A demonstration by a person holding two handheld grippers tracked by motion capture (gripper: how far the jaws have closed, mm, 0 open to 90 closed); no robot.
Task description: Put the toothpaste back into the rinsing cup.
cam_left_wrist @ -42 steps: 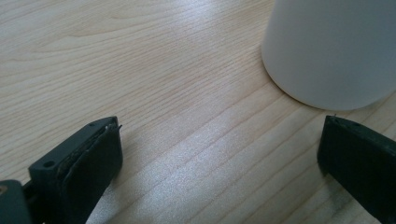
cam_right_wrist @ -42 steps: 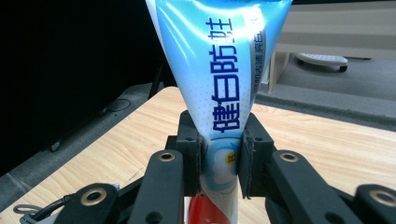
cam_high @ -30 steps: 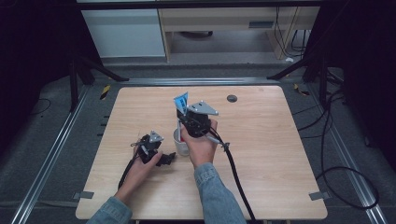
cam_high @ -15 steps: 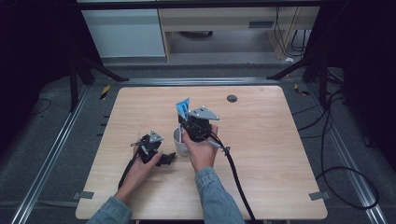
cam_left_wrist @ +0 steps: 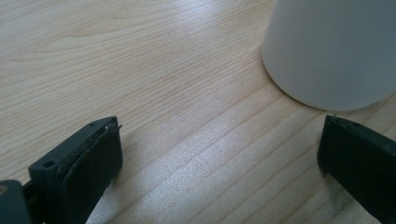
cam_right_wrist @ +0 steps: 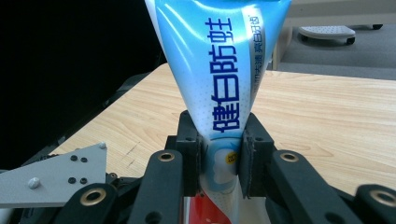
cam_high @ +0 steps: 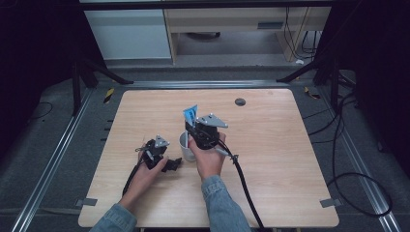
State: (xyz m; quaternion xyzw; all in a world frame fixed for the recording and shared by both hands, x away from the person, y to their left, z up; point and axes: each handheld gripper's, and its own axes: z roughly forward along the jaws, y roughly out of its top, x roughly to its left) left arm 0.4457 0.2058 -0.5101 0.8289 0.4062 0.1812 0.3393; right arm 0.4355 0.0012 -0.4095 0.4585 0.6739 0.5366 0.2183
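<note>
Pinching a blue tube [cam_right_wrist: 219, 88] near its lower end, the right gripper [cam_high: 205, 129] holds it upright just over a white cup [cam_high: 185, 145] at mid-table, probably to stand it inside. Left gripper [cam_high: 167, 162], jaws spread, rests beside the cup [cam_left_wrist: 336, 51], perhaps to steady it.

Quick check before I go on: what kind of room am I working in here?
Most likely a lab or recording rig, not a home: a bare wooden table on dark matting, black stand legs around it, loose cables on the floor and metal rails alongside.
</note>
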